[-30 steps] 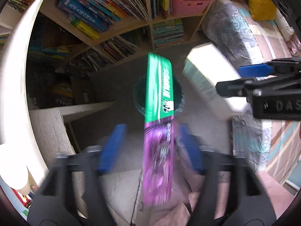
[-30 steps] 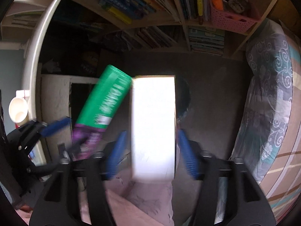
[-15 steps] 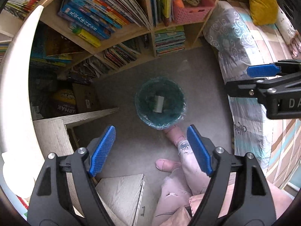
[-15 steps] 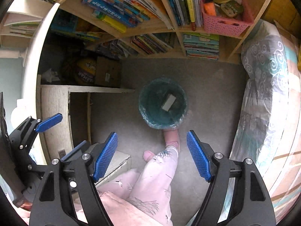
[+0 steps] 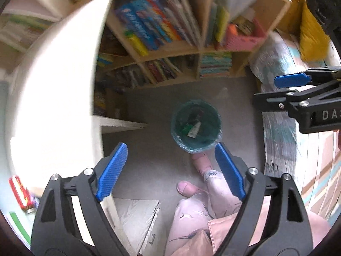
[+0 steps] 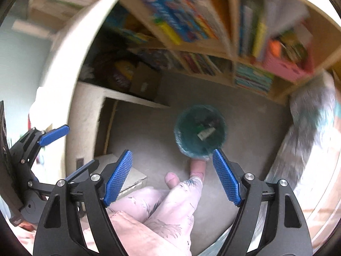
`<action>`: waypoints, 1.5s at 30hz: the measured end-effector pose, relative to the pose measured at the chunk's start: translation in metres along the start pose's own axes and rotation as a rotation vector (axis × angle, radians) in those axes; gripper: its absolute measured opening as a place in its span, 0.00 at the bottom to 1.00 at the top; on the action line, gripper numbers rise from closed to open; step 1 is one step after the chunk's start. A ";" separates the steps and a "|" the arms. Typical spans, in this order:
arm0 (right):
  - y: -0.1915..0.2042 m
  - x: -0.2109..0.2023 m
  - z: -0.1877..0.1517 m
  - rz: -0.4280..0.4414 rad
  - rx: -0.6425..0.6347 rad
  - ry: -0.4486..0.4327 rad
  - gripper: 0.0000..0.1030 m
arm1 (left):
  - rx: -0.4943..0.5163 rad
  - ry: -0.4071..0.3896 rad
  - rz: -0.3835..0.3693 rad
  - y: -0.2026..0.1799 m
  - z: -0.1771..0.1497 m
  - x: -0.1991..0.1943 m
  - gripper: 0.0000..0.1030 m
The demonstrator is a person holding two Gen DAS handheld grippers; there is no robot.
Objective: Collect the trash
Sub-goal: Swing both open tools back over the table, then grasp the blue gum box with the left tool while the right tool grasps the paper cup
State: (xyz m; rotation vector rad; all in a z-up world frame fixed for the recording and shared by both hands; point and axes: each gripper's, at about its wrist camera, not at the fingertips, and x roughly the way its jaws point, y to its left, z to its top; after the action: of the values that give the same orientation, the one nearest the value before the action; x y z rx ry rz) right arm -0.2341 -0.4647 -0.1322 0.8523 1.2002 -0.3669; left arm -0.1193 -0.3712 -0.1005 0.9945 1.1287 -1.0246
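Both of our grippers stand with their blue-padded fingers spread wide and nothing between them: the left gripper [image 5: 170, 171] and the right gripper [image 6: 171, 176] each hang high above the floor, looking straight down. Beneath them we see our own legs in pale pink trousers [image 6: 157, 209] and two feet in pink socks [image 5: 200, 162], the farther foot touching the near rim of the bin. In the left wrist view the right gripper [image 5: 298, 93] juts in from the right edge, also gaping; in the right wrist view the left gripper [image 6: 55, 149] shows at the left edge.

Past the feet, on the grey carpet [image 6: 149, 140], stands the round trash bin [image 5: 215, 140] with a teal liner. Inside it lie the dropped pieces: a pale box [image 5: 194, 129] and, just beside it, a green carton [image 5: 185, 128], with something darker behind them that we cannot make out.

Left of the bin runs a white desk [image 5: 53, 98], a light wooden panel [image 5: 136, 215] below it. Farthest off, a wooden bookshelf [image 5: 191, 49] holds rows of blurred books and a pink basket [image 5: 243, 40]; a patterned bed cover [image 5: 277, 132] fills the right side.
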 end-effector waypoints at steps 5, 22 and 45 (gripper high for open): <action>0.052 -0.002 0.025 0.028 -0.144 0.003 0.76 | -0.151 -0.041 0.043 0.047 -0.025 -0.029 0.80; 0.227 0.011 0.044 0.087 -0.593 0.049 0.76 | -0.601 -0.100 0.180 0.175 -0.139 -0.074 0.82; 0.306 0.041 0.042 0.070 -0.745 0.102 0.76 | -0.802 -0.112 0.197 0.228 -0.194 -0.072 0.82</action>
State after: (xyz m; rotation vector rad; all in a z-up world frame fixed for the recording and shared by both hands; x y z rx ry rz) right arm 0.0104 -0.2908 -0.0489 0.2621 1.2673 0.1880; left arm 0.0502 -0.1225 -0.0369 0.3820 1.1717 -0.3871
